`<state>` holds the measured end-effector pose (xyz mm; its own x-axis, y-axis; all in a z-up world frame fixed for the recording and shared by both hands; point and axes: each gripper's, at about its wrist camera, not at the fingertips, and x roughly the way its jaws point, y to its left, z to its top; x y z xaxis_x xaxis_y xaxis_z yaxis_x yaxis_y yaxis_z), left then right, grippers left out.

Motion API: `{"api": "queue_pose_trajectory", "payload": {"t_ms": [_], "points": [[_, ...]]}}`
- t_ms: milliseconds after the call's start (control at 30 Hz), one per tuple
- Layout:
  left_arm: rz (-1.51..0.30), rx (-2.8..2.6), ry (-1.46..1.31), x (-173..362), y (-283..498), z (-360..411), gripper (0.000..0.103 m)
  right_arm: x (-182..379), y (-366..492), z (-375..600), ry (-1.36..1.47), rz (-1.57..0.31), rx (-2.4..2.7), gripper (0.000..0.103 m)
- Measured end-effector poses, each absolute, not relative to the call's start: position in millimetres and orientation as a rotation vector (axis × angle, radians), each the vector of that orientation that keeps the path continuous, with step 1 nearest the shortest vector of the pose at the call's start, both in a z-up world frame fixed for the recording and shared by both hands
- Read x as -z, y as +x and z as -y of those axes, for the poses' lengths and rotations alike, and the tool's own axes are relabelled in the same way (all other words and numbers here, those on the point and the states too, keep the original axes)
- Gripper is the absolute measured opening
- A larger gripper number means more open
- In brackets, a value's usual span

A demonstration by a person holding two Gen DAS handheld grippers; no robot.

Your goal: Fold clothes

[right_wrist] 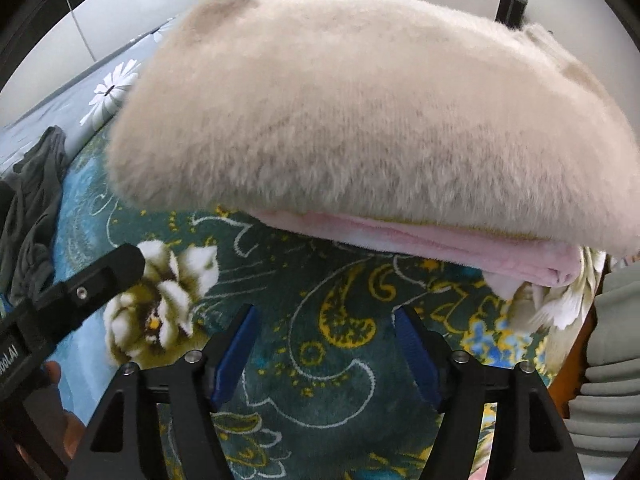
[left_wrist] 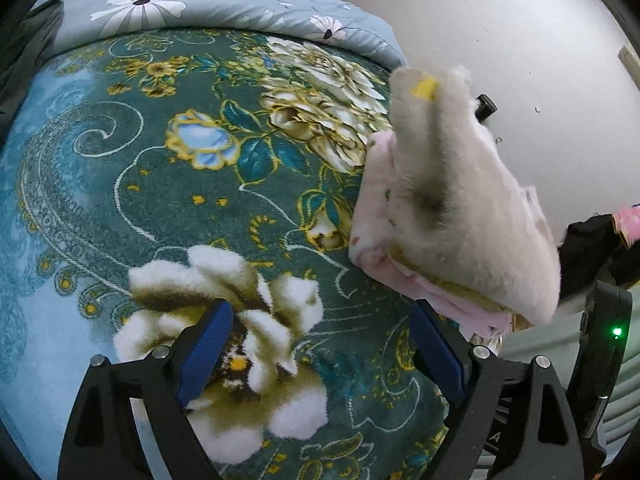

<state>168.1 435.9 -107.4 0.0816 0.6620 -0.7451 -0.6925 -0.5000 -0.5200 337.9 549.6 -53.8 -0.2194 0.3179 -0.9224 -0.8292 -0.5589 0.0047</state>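
Note:
A folded cream fleece garment (left_wrist: 472,216) lies on top of a folded pink garment (left_wrist: 372,216) on the floral bed blanket, at the right in the left wrist view. In the right wrist view the cream fleece (right_wrist: 360,120) fills the upper frame, with the pink layer (right_wrist: 460,244) under its near edge. My left gripper (left_wrist: 320,324) is open and empty, just left of the stack. My right gripper (right_wrist: 326,328) is open and empty, just in front of the stack. The left gripper's body (right_wrist: 80,292) shows at the left of the right wrist view.
The teal floral blanket (left_wrist: 160,208) covers the bed. A grey-blue daisy quilt (left_wrist: 208,4) lies at the far side. A dark grey garment (right_wrist: 36,208) lies crumpled at the left. A white wall (left_wrist: 520,40) is beyond the bed's right edge.

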Motion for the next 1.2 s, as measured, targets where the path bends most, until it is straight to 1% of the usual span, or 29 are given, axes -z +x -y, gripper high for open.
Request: {"api": "queue_pose_trajectory", "payload": {"t_ms": [200, 433, 600, 1200], "points": [[-0.042, -1.633, -1.306, 109.8, 169.3, -437.6, 0.09, 51.1, 334.1, -550.5, -1.242, -0.635, -1.845, 0.076], [-0.119, -1.668, -1.287, 109.7, 175.1, -440.9, 0.09, 45.8, 333.3, -557.6, -1.229, -0.628, -1.835, 0.078], [-0.142, -1.668, -1.271, 108.5, 178.8, -441.5, 0.09, 41.3, 335.6, -561.9, -1.227, -0.621, -1.834, 0.079], [-0.109, -1.687, -1.256, 102.8, 182.7, -433.1, 0.09, 22.7, 346.0, -564.7, -1.227, -0.619, -1.843, 0.083]]}}
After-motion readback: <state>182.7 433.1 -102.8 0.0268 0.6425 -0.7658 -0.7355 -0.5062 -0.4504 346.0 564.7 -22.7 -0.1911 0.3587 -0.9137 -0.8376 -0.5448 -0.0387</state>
